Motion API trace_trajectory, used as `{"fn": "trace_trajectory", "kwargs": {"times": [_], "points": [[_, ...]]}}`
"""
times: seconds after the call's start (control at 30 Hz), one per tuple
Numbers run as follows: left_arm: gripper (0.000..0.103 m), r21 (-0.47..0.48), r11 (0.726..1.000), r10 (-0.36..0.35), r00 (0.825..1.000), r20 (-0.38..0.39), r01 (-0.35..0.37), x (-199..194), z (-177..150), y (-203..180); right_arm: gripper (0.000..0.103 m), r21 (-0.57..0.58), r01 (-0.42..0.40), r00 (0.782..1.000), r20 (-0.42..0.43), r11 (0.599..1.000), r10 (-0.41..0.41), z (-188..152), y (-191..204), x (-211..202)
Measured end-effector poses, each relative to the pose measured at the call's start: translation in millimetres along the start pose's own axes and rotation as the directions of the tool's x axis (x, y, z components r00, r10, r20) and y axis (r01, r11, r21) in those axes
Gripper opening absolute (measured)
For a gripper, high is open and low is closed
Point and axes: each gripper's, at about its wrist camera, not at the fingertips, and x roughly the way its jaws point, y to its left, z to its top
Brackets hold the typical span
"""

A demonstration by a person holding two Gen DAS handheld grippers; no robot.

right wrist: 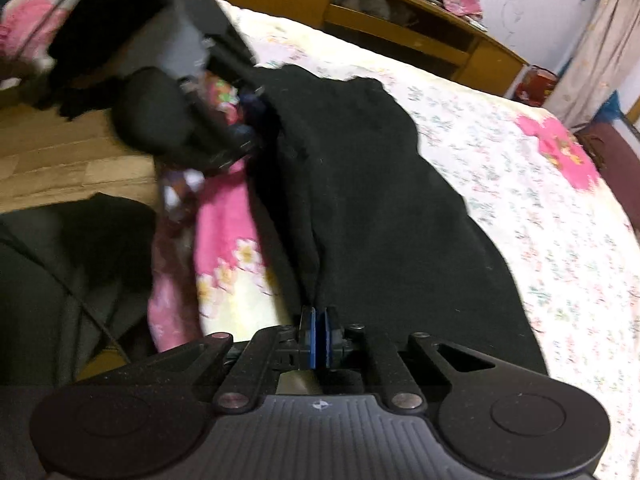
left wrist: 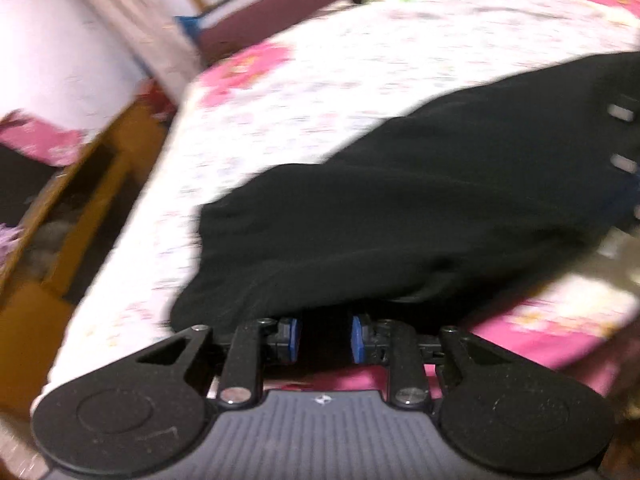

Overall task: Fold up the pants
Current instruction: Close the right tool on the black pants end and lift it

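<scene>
Black pants lie along the near edge of the flower-print bed.
The right gripper has its fingers pressed together on the pants' edge; the left gripper has its fingers apart, with cloth draped over the tips.

White wall, wooden headboard, wood floor
</scene>
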Motion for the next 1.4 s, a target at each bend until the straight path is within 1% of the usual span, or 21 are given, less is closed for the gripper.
{"fn": "trace_trajectory", "kwargs": {"times": [0.03, 0.13, 0.23, 0.27, 0.3, 0.37, 0.5, 0.53, 0.63, 0.7, 0.8, 0.87, 0.93, 0.97, 1.07, 1.1, 1.13, 1.17, 1.27, 1.33, 1.4], "points": [[0.036, -0.017, 1.0, 0.018, 1.0, -0.011, -0.018, 4, -2, 5, 0.0, -0.008, -0.003, 1.0, 0.003, 1.0, 0.003, 0, 4, -1], [0.036, -0.141, 0.989, -0.049, 0.998, -0.031, 0.045, 8, -5, 24, 0.0, -0.031, -0.004, 1.0, 0.005, 0.999, 0.005, 5, 11, -5], [0.036, -0.185, 0.981, -0.063, 0.998, -0.002, 0.061, 7, -5, 33, 0.0, -0.063, 0.011, 1.0, 0.019, 0.998, -0.01, 15, 12, 1], [0.036, -0.193, 0.979, -0.063, 0.998, 0.013, 0.065, 4, -5, 35, 0.004, -0.086, 0.026, 0.999, 0.028, 0.996, -0.024, 18, 14, 3], [0.036, -0.193, 0.979, -0.059, 0.998, 0.029, 0.064, 0, -9, 38, 0.016, -0.108, 0.04, 0.999, 0.032, 0.993, -0.037, 21, 16, 4], [0.036, -0.166, 0.985, -0.037, 0.998, 0.041, 0.043, 1, -10, 38, 0.031, -0.147, 0.068, 0.996, 0.065, 0.987, -0.059, 27, 20, 7], [0.035, -0.066, 0.998, 0.02, 0.998, 0.055, -0.016, 4, -5, 32, 0.041, -0.165, 0.083, 0.992, 0.106, 0.983, -0.066, 43, 24, 18], [0.035, -0.047, 0.999, 0.029, 0.998, 0.059, -0.026, 5, -5, 31, 0.041, -0.159, 0.09, 0.99, 0.12, 0.983, -0.071, 48, 24, 24], [0.035, -0.036, 0.999, 0.013, 0.998, 0.056, -0.011, 9, -6, 33, 0.039, -0.116, 0.078, 0.988, 0.144, 0.99, -0.061, 61, 20, 32], [0.035, -0.104, 0.994, -0.02, 0.999, 0.05, 0.026, 12, -5, 43, 0.036, -0.079, 0.097, 0.982, 0.173, 0.992, -0.083, 72, 17, 36], [0.035, -0.186, 0.98, -0.067, 0.996, 0.053, 0.076, 18, -8, 53, 0.037, -0.053, 0.099, 0.977, 0.196, 0.994, -0.087, 90, 10, 53], [0.035, -0.187, 0.979, -0.074, 0.995, 0.068, 0.085, 14, -12, 57, 0.036, -0.079, 0.099, 0.976, 0.202, 0.992, -0.081, 101, 11, 68], [0.035, -0.151, 0.986, -0.058, 0.996, 0.07, 0.068, 11, -17, 56, 0.028, -0.13, 0.084, 0.981, 0.185, 0.988, -0.059, 106, 14, 79], [0.035, -0.145, 0.987, -0.064, 0.996, 0.066, 0.073, 12, -18, 56, 0.013, -0.128, 0.066, 0.985, 0.17, 0.99, -0.043, 107, 13, 82], [0.035, -0.243, 0.959, -0.142, 0.989, 0.029, 0.145, 24, -21, 68, 0.004, -0.055, 0.018, 0.988, 0.156, 0.998, -0.01, 111, 1, 79], [0.035, -0.283, 0.945, -0.164, 0.986, 0.027, 0.164, 25, -24, 71, 0.003, -0.011, 0.004, 0.987, 0.158, 1.0, -0.003, 112, -6, 75], [0.035, -0.293, 0.942, -0.162, 0.986, 0.026, 0.163, 24, -27, 73, 0.003, 0.032, -0.007, 0.987, 0.163, 0.999, 0.002, 113, -12, 71], [0.035, -0.287, 0.944, -0.164, 0.986, 0.031, 0.166, 20, -30, 73, 0.002, 0.085, -0.016, 0.985, 0.172, 0.996, 0.002, 114, -22, 64], [0.035, -0.235, 0.959, -0.157, 0.987, 0.036, 0.161, 13, -32, 69, 0.002, 0.163, -0.033, 0.98, 0.199, 0.986, -0.001, 117, -41, 50], [0.035, -0.237, 0.951, -0.194, 0.98, 0.048, 0.2, 17, -27, 70, 0.002, 0.156, -0.031, 0.978, 0.211, 0.987, -0.003, 118, -41, 43], [0.035, -0.273, 0.927, -0.248, 0.966, 0.069, 0.257, 22, -20, 76, 0.002, 0.124, -0.016, 0.978, 0.208, 0.992, -0.011, 120, -34, 41]]}}
